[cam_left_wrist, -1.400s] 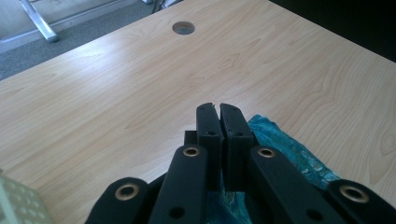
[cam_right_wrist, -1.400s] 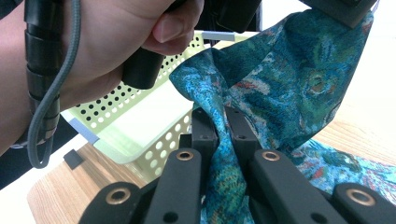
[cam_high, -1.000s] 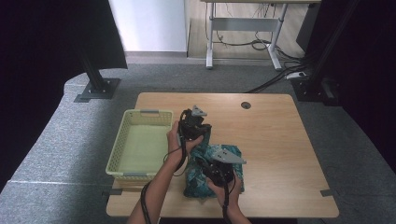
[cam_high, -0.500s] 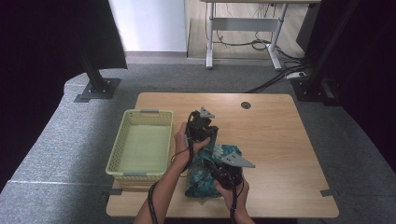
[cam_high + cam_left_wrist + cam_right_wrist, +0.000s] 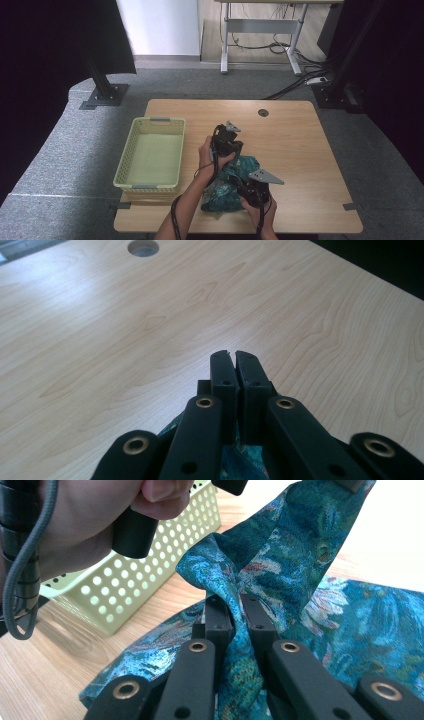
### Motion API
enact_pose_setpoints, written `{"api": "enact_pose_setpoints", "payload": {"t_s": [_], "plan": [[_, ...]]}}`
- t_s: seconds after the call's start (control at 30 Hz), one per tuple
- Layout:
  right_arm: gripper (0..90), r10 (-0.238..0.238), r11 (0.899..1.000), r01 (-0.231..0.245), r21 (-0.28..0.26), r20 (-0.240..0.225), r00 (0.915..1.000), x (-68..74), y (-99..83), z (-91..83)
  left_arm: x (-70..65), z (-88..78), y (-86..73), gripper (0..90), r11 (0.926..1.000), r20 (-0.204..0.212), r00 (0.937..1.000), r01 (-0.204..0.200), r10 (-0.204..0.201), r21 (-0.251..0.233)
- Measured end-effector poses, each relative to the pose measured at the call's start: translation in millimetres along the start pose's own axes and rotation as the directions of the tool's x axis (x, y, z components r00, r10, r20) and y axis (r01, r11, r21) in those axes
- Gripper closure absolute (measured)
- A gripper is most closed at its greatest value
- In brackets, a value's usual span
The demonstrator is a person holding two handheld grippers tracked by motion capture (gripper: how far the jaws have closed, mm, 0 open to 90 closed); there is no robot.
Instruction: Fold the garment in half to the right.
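Cloth (image 5: 234, 182) bunched on table (image 5: 300, 145) beside basket (image 5: 152, 155). Left gripper (image 5: 231, 145) and right gripper (image 5: 250, 187) both clenched on cloth, shifted rightward and lower than a second ago. Suggests spreading or folding under way.

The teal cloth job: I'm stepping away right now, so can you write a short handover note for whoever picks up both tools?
Left tool: shut on the teal cloth, at its far edge.
Right tool: shut on the teal cloth, at a bunched fold on the near side.
The cloth lies crumpled on the table, right of the yellow basket, which has nothing in it.
Done: both grips taken.
Left: probably fold or lift the cloth and put it in the basket.
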State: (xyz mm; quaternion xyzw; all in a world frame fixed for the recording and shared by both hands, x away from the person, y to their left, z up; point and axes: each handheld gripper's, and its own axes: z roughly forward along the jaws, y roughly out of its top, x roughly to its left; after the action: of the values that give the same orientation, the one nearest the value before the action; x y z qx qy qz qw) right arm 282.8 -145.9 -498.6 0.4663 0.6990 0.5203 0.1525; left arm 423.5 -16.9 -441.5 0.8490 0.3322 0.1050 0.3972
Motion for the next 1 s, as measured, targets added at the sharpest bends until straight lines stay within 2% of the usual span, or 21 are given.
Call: {"api": "enact_pose_setpoints", "payload": {"t_s": [0.33, 0.7, 1.0], "plan": [[83.5, 0.006, 1.0, -0.007, 0.028, 0.026, 0.9996, -12.0, -11.2, 0.2, -4.6, 22.2, -7.0, 87.7, 0.9997, 0.022, 0.9996, 0.018, -0.018, 0.017], [83.0, 0.019, 0.999, -0.02, 0.043, 0.042, 0.9989, -20.3, -19.4, 0.4, -4.6, 36.0, -10.5, 87.6, 0.9989, 0.032, 0.9987, 0.04, -0.041, 0.023], [82.6, 0.025, 0.998, -0.028, 0.063, 0.054, 0.9982, -24.1, -27.2, -0.1, -9.3, 47.6, -16.6, 86.4, 0.9985, 0.04, 0.9983, 0.04, -0.041, 0.038]]}}
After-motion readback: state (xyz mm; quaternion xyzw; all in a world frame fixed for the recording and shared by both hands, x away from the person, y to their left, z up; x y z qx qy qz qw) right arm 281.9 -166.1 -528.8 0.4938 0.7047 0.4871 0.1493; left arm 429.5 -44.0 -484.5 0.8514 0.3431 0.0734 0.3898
